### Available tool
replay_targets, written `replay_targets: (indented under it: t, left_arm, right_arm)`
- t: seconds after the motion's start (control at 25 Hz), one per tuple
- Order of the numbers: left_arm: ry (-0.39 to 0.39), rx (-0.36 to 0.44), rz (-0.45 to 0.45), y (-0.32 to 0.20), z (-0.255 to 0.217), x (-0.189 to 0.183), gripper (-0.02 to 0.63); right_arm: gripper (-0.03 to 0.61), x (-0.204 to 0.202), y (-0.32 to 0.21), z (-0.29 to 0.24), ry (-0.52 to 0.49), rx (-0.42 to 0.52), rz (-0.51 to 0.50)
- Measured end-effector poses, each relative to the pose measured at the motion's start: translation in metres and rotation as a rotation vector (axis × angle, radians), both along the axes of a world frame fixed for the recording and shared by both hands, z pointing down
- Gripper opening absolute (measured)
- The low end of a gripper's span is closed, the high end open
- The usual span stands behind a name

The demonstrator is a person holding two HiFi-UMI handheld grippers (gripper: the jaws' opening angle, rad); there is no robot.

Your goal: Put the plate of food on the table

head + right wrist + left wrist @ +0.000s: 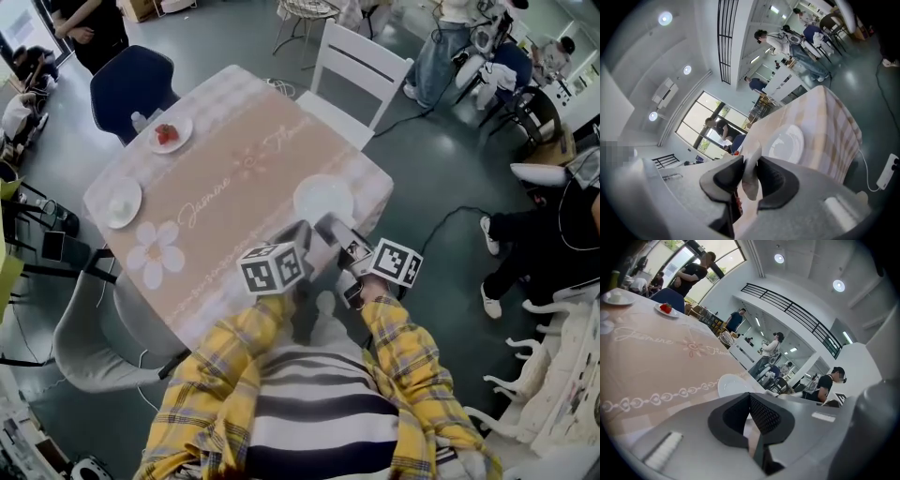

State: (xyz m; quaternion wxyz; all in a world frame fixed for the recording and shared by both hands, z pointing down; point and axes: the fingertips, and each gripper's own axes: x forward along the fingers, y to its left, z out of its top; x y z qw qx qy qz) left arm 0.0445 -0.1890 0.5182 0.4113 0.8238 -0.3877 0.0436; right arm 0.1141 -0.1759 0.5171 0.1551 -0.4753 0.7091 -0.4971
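So, both arms in yellow plaid sleeves (225,366) reach forward side by side, the left gripper (298,232) and right gripper (330,227) tipped slightly down, each one's jaws pinched on the near rim of the white plate (323,195), mid-frame at the near edge of the table (234,178). Three plates in all: that one, a plate of red food (186,131) upper left, a plate with a white lump (133,212) at far left; two grippers.

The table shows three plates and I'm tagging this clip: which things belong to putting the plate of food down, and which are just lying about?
Job: table; right gripper, clamped on a thin white edge, possibly the rim of the near white plate.
Lying about: strawberry plate; plate with a white lump; white chair; blue chair.
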Motion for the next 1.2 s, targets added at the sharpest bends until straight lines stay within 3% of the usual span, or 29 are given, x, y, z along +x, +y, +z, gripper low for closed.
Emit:
replay_targets:
  t: [0.32,0.76,1.2]
  left_arm:
    - [-0.024,-0.013,-0.060,-0.037,0.005,0.026,-0.003]
    - [-0.067,-0.044,-0.126,-0.070,0.019,0.033,-0.003]
    - [-0.093,-0.059,-0.133,-0.079,0.026,0.037,-0.003]
  right_arm:
    - [0.089,0.015,-0.044,0.012,-0.013,-0.042,-0.104]
    - [0.089,0.013,-0.079,0.033,-0.031,-0.119,-0.223]
    - [0.091,0.004,-0.082,0.042,0.107,-0.186,-0.351]
